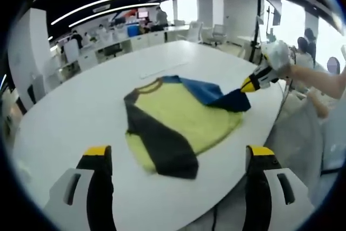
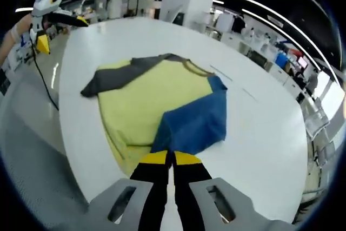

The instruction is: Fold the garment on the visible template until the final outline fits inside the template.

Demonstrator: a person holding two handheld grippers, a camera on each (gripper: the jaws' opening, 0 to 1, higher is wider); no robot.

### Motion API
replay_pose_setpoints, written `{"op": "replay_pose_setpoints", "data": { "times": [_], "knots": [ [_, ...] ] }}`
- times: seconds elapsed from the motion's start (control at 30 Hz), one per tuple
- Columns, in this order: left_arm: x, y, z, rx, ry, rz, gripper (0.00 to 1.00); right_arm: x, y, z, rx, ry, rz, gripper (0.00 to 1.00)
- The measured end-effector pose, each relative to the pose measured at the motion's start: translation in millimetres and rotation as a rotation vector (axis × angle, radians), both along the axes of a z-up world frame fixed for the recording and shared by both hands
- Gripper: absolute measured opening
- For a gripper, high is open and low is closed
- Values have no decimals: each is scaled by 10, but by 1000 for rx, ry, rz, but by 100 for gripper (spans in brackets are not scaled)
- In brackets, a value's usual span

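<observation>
Garment (image 1: 178, 120) lies flat on the white counter (image 1: 81, 112), near its edge: yellow body, dark grey sleeve (image 1: 159, 139) folded across the front, blue sleeve (image 2: 192, 120) folded inward. Your right claw (image 2: 172, 158) has its jaws closed on the tip of the blue sleeve; in the left gripper view it pinches there too (image 1: 250, 85). Your left claw (image 1: 178, 158) is spread wide, gripping nothing, off the counter.

The left gripper (image 1: 178, 158) hangs raised with jaws spread wide. The right gripper (image 2: 170, 158) is closed, yellow tips together, at the blue sleeve (image 2: 192, 123), a gloved hand (image 1: 278, 58) holding it.
</observation>
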State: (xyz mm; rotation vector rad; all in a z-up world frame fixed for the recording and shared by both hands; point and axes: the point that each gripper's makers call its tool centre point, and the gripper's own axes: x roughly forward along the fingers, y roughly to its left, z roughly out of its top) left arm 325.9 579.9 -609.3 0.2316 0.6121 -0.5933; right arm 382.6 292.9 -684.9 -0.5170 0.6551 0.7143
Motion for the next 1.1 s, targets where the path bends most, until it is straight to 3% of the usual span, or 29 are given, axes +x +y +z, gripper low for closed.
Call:
{"op": "replay_pose_setpoints", "data": {
  "times": [0.27, 1.1],
  "knots": [
    [-33, 26, 7, 1, -4, 20, 100, 125, -274, -21, -30, -12, -42, 3],
    [-97, 81, 13, 9, -2, 64, 99, 296, -1148, -368, -108, 6, -224, 3]
  ]
}}
